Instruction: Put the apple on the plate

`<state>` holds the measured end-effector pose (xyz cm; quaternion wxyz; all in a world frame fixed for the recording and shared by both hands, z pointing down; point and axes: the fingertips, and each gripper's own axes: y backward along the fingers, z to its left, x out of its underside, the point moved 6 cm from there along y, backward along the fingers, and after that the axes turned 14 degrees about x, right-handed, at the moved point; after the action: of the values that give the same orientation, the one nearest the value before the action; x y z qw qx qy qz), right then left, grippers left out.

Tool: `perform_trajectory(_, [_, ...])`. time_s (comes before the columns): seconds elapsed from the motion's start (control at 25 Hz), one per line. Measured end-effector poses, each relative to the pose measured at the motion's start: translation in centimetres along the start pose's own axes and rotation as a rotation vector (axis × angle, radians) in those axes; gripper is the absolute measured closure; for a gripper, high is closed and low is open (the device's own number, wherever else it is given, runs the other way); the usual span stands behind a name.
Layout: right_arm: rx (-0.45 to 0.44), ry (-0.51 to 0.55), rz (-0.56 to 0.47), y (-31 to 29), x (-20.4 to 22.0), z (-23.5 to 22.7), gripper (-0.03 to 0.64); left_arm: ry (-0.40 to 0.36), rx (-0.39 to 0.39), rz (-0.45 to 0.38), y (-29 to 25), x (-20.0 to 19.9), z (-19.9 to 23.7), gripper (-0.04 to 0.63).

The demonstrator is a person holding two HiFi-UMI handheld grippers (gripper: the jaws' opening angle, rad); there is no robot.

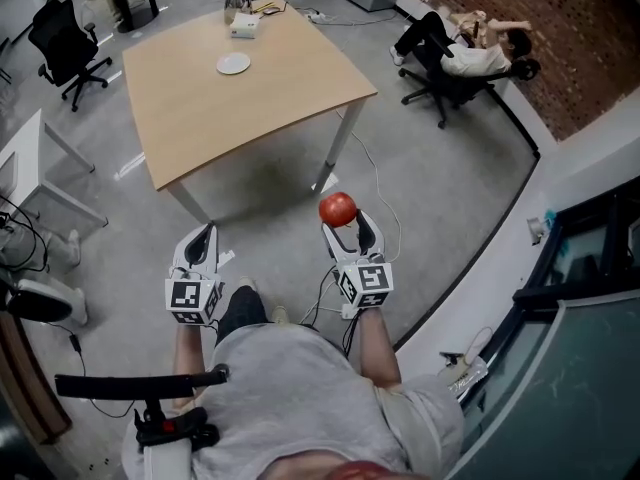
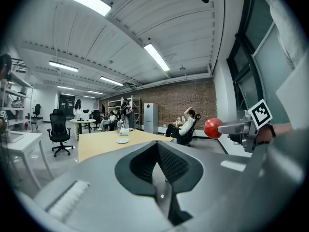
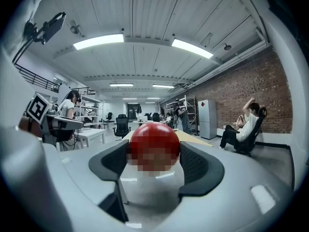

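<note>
Grey office floor, with a wooden table [image 1: 200,108] well ahead of both grippers. Right gripper [image 1: 346,224] pinches the red apple [image 1: 338,209] between its pads, above the floor. Left gripper [image 1: 203,234], beside it, has its jaws pressed together on nothing. White plate [image 1: 233,63] lies on the table, far ahead of the apple. Cube [image 1: 364,283] on each gripper bears square black-and-white markers.
</note>
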<state>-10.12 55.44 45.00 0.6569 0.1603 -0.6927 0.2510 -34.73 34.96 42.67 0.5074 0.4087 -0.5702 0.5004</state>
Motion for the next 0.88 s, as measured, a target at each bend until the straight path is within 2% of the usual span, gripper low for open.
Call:
perform_trajectory(0.36, [0.003,0.001,0.014,-3.9,0.1,-1.5,0.282,0.01,0.015,0.009,-4.8,0.0,2.1,0.575])
perform_trajectory(0.88, [0.018,-0.018,0.015,-15.1,-2.1,-3.5,0.282,0.005,0.05,0.03,-15.6,-2.8,9.6,0.575])
